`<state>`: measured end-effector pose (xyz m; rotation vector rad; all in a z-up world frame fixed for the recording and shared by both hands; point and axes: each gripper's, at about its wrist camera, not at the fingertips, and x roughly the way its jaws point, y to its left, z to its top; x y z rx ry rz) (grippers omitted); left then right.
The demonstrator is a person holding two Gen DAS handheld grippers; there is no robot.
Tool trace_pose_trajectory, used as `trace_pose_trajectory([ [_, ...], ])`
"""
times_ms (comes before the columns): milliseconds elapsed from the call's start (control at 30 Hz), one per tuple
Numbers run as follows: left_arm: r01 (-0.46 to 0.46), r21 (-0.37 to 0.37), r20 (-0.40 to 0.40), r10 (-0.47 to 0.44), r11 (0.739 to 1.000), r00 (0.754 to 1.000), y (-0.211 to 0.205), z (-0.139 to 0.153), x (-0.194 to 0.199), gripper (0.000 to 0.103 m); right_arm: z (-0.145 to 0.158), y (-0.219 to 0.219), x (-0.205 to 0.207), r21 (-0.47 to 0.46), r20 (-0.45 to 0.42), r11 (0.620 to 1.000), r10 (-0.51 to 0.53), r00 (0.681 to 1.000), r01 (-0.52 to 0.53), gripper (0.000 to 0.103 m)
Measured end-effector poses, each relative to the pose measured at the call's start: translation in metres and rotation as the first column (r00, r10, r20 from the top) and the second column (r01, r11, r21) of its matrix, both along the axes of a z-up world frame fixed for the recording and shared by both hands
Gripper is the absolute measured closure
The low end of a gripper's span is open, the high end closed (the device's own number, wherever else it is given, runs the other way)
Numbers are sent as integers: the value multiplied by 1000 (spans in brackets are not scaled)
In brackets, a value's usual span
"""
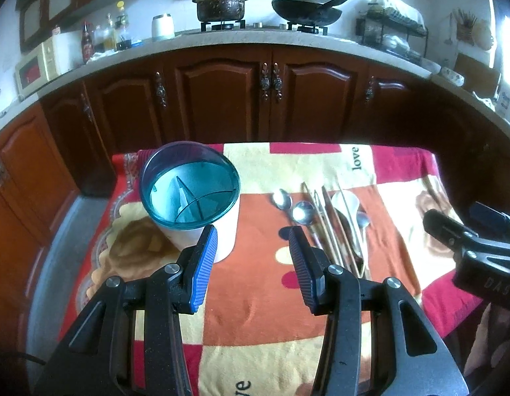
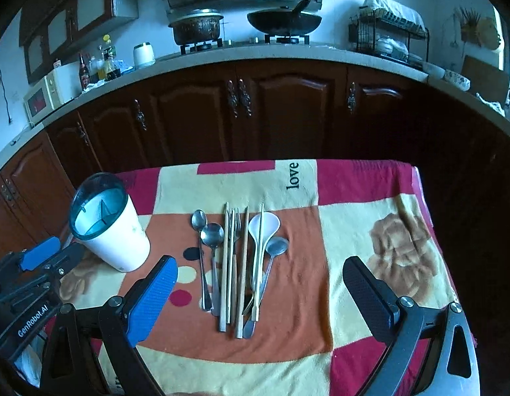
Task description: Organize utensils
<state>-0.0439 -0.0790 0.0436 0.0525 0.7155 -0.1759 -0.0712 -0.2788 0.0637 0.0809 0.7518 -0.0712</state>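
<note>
Utensils (image 2: 236, 264) ahead between open right hand-held gripper (image 2: 260, 269) fingers, untouched

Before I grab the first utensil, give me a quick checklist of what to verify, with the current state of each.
1. Right claw open, nothing held: ok.
2. Left claw open, nothing held: ok.
3. White holder cup with teal divided rim upright: ok.
4. Its compartments free of utensils: ok.
5. Metal spoons, fork, chopsticks and white plastic spoon lying separate for a single pick: not ok, they overlap in one pile.
</note>
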Motion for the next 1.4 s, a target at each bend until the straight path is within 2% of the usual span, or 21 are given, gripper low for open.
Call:
trace_pose_trajectory([
  [500, 8, -38, 54, -6, 999, 999, 5, 23, -15, 58, 24, 12, -19, -20, 63, 1000, -20, 998, 21, 3],
  [1400, -20, -50, 69, 24, 999, 997, 11, 29, -21, 58, 35, 26, -26, -59, 79, 998, 7, 997, -3, 3],
])
